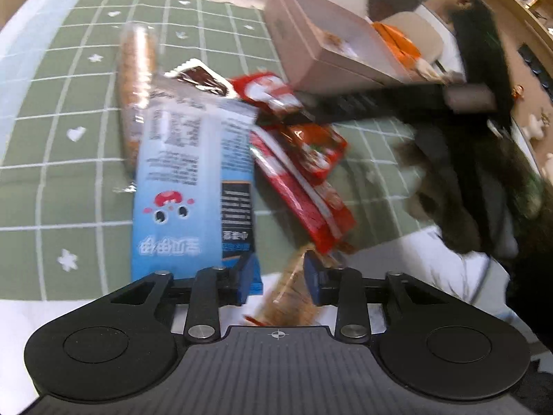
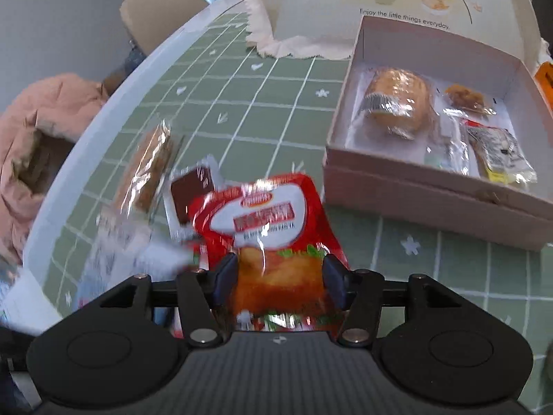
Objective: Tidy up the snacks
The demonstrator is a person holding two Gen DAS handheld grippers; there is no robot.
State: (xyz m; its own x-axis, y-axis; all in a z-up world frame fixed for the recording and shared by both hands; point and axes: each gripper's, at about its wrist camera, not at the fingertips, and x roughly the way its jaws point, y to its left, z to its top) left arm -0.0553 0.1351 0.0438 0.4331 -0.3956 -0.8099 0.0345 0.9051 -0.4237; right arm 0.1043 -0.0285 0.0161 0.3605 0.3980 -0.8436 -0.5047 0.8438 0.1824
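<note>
Right gripper (image 2: pixel 280 280) is straddling the red snack packet (image 2: pixel 262 221), jaws apart beside it; box (image 2: pixel 432 186) is lying far-right. Left gripper (image 1: pixel 278 276) is clamping a brown wrapped snack (image 1: pixel 293 290).

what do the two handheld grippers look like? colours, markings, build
Both match: the left gripper and right gripper have matte black bodies with ribbed centre plates, a small crosshair mark, two round raised discs, silver pivot pins on black linkage bars, and dark blue fingertip pads. No cables or sleeves visible.

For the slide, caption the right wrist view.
Right gripper straddles a red snack packet beside the open pink box on the green checked tablecloth.
</note>
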